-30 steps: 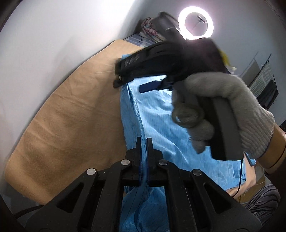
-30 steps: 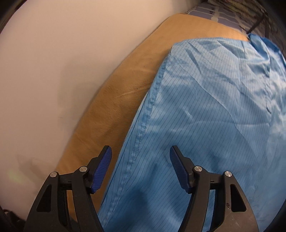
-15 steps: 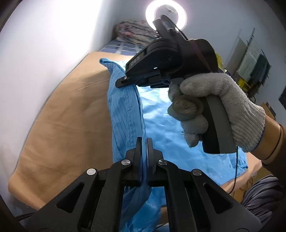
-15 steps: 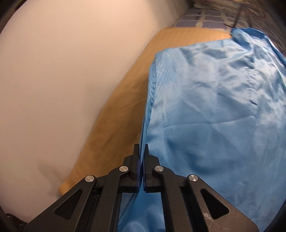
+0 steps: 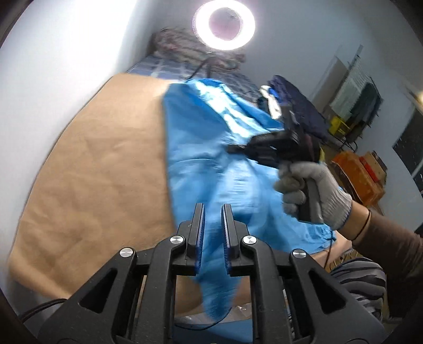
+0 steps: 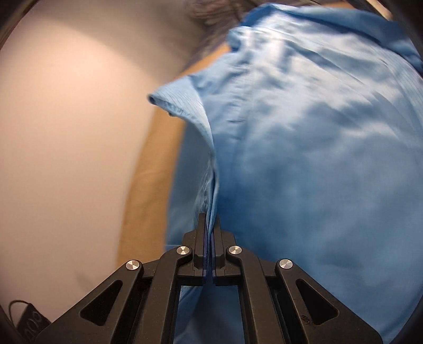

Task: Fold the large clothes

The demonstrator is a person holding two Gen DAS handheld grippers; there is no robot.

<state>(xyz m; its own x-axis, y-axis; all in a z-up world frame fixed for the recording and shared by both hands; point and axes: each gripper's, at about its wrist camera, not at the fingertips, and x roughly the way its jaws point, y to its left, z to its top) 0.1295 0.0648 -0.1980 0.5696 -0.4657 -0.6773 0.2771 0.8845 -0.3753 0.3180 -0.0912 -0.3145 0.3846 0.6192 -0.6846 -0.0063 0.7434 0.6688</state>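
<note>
A large light-blue pinstriped garment lies across a tan blanket on a bed. My left gripper is near the garment's front end. Its jaws are opening, a narrow gap shows, and blue cloth hangs loose between the pads. My right gripper is shut on a bunched seam edge of the garment, which rises in a lifted fold with a corner sticking out to the left. In the left wrist view the right gripper is blurred above the cloth's right half, held by a gloved hand.
A white wall runs along the left of the bed. A ring light and a pile of patterned cloth stand at the far end. Dark clothes and orange boxes sit to the right. A small black device lies lower left.
My right gripper closed on the garment's left edge, then swept across to the right, pulling the fabric up and over. My left gripper's jaws went from shut on the cloth to slightly parted.
</note>
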